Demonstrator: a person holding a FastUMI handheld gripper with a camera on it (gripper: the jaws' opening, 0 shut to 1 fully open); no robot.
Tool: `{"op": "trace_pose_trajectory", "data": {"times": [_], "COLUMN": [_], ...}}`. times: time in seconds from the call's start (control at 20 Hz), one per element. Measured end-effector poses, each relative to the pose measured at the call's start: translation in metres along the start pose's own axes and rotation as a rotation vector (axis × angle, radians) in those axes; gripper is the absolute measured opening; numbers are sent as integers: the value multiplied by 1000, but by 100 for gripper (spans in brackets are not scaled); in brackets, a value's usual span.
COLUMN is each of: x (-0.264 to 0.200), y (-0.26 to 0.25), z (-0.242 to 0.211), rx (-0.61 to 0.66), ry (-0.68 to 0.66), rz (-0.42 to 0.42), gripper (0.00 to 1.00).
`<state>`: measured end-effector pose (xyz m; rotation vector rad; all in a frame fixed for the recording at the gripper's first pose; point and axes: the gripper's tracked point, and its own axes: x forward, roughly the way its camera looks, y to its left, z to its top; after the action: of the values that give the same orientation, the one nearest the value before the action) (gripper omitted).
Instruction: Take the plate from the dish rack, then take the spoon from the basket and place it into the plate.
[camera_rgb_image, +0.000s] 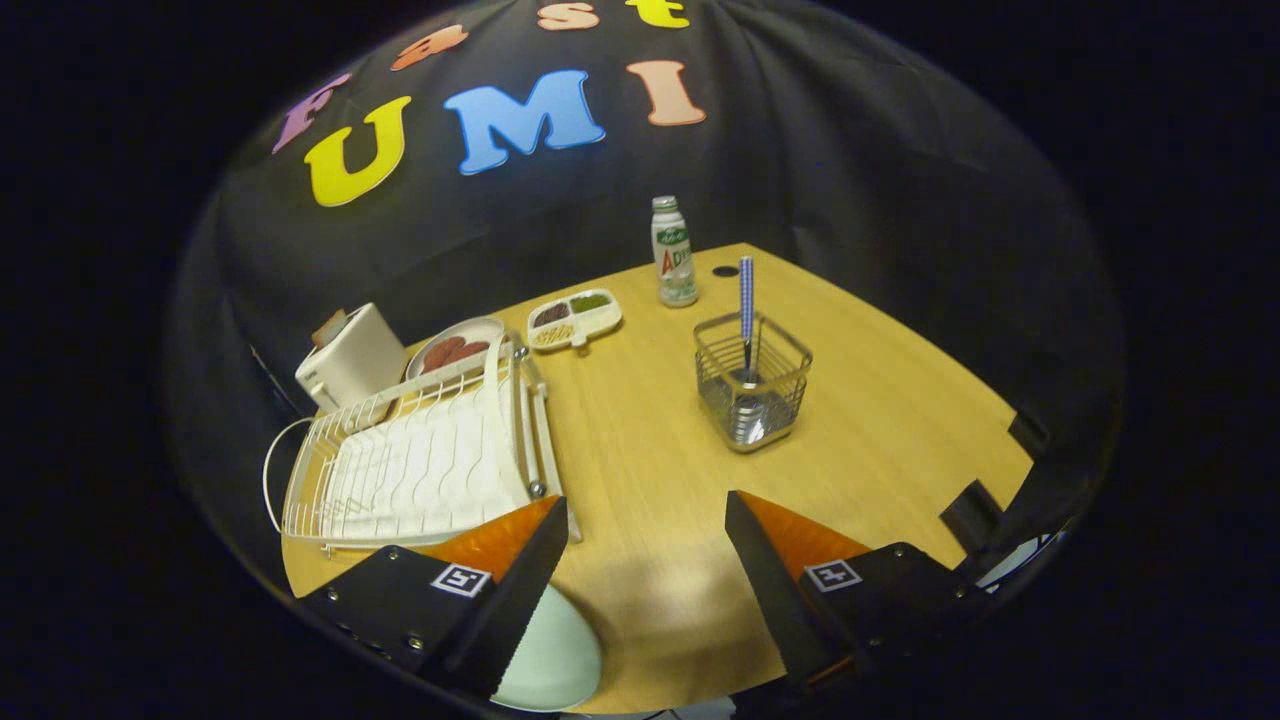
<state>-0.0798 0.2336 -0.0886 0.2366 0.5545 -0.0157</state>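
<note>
Pale-green plate (550, 655) already out of white dish rack (420, 455), on table under the left finger; gripper (645, 590) spread, empty; spoon (746, 300) upright in wire basket (752, 385) beyond, handle graspable.

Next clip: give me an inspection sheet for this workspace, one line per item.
Surface: light wooden table, a small dark hole near its far edge.
Job's things: pale green plate lies on the table beside the left finger, out of the white wire dish rack; blue-handled spoon stands upright in the wire mesh basket.
Clutter: white toaster, round plate of reddish food, divided white snack tray, white drink bottle.
Grippers: gripper open, nothing between its fingers, basket beyond them.
Cables: nothing seen.
Surroundings: black cloth wall.
</note>
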Motion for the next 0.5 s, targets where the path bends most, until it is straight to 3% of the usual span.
{"op": "trace_pose_trajectory", "data": {"times": [0.25, 0.5], "x": [32, 87], "y": [-39, -70], "z": [87, 120], "rx": [3, 52], "ry": [-122, -126], "rz": [-141, -209], "gripper": [98, 98]}}
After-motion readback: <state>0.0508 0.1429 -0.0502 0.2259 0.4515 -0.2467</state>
